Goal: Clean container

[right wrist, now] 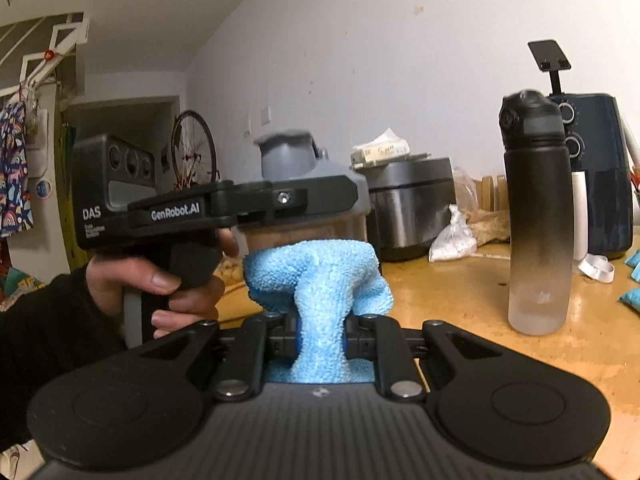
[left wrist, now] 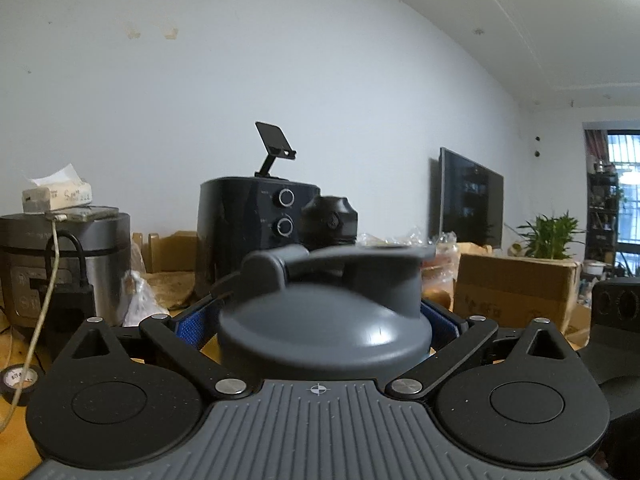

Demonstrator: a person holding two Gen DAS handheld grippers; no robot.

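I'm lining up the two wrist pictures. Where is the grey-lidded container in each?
Left wrist: grey-lidded container fills the centre foreground, between the left gripper's blue pads.
Right wrist: left of centre, clamped in the left gripper.
Shared landmark: black bottle.

2 bottles [right wrist: 538, 216], 1 cloth [right wrist: 320, 280], perhaps 2 cookers [right wrist: 412, 204].

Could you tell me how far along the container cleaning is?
Done: the left gripper is clamped on the grey-lidded container, held up off the table, and the right gripper grips the blue microfibre cloth. In hand: cloth beside the container's body. Left: wiping; I cannot judge how clean it is.
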